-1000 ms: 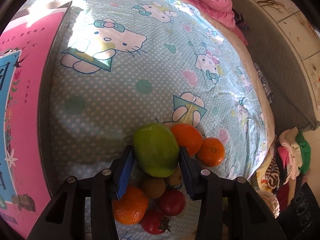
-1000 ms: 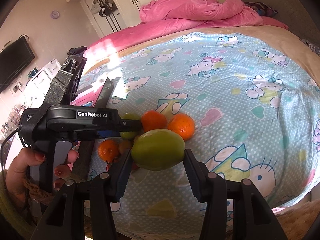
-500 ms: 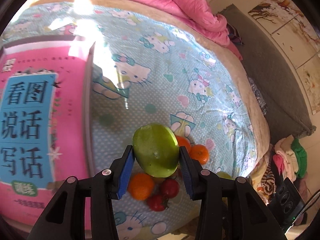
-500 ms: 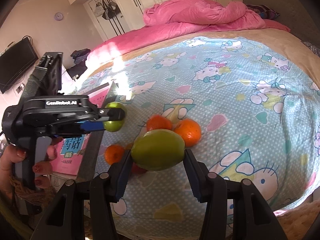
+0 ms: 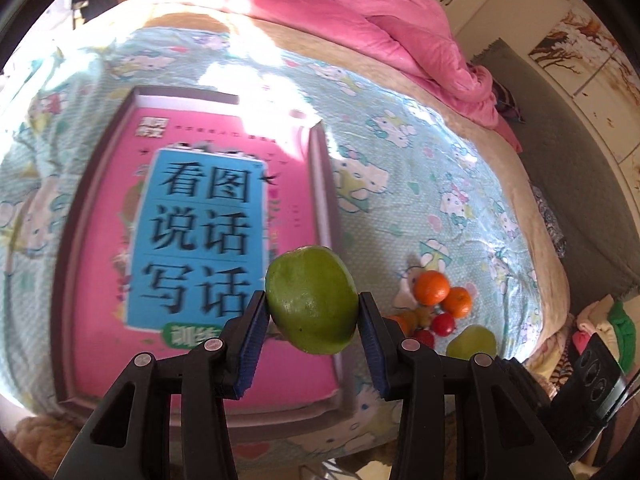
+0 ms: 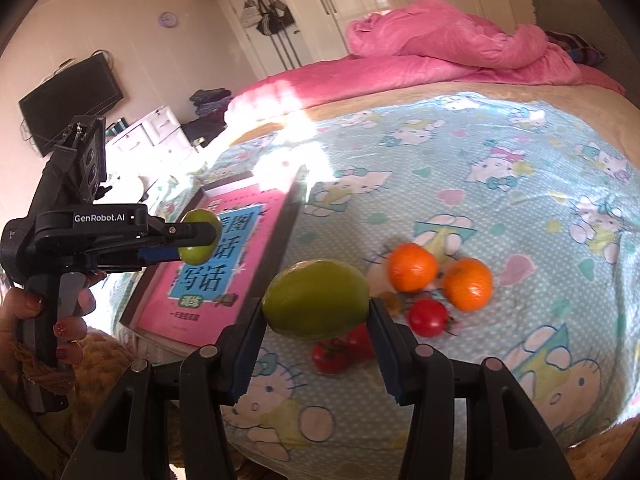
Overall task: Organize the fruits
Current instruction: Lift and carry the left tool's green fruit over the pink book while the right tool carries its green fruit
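My left gripper (image 5: 312, 309) is shut on a round green fruit (image 5: 310, 280) and holds it in the air over a pink book (image 5: 200, 220) that lies in a dark-rimmed tray (image 5: 325, 200). In the right wrist view the same gripper (image 6: 196, 237) and its fruit (image 6: 200, 216) hang above the book (image 6: 216, 276). My right gripper (image 6: 316, 312) is shut on a larger green fruit (image 6: 316, 294) above the bedsheet. Beside it lie two oranges (image 6: 412, 267) (image 6: 468, 284) and tomatoes (image 6: 427, 317) (image 6: 331, 356).
The fruit lies on a blue cartoon-print bedsheet (image 6: 500, 184) near the bed's front edge. A pink duvet (image 6: 440, 48) is heaped at the far side. A person's hand (image 6: 68, 322) grips the left handle. Clothes (image 5: 600, 328) are piled beside the bed.
The left gripper has carried its green fruit up and to the left, away from the fruit pile and over the pink book. The right gripper shifted slightly, still holding its fruit.
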`<state>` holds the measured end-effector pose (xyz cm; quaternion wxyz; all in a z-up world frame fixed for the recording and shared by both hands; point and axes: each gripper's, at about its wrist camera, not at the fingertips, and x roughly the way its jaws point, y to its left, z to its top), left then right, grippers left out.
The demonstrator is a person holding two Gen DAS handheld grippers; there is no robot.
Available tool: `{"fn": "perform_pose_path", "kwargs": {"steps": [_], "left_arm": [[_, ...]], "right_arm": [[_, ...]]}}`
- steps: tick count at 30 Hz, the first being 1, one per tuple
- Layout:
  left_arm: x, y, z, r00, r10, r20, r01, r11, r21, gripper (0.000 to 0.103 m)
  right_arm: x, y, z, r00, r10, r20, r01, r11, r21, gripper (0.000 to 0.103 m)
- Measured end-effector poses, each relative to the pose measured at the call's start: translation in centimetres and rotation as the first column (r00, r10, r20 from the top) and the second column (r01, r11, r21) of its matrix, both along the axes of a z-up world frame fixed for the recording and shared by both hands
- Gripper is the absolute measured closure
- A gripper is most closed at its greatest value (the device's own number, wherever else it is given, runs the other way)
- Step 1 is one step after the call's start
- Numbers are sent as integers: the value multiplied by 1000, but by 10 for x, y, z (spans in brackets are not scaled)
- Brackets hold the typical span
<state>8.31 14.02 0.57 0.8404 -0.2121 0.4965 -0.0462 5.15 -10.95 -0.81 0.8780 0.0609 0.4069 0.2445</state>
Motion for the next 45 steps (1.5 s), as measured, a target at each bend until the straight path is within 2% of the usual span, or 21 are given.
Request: {"fn": "perform_pose_path", "kwargs": {"steps": [6, 13, 21, 37, 45], "left_arm": [[-18, 27, 1, 999, 49, 4, -49, 999, 25, 57], [-32, 40, -6, 998, 67, -17, -66, 997, 43, 57], [-39, 49, -19, 994, 102, -45, -95, 985, 146, 57], [-31, 51, -43, 986, 131, -103, -108, 973, 202, 57], [-24, 52, -52, 982, 142, -123, -112, 968, 223, 57]], "right_arm": [[-8, 38, 2, 993, 112, 44, -110, 993, -44, 51], [-15, 69, -1, 976, 213, 41, -210, 975, -70, 51], [-17, 101, -12, 952, 306, 25, -302, 948, -104, 51], [-11, 144, -38, 902, 429, -47, -431, 887, -165, 51], [-6, 148, -47, 900, 430, -72, -435, 884, -171, 51]]}}
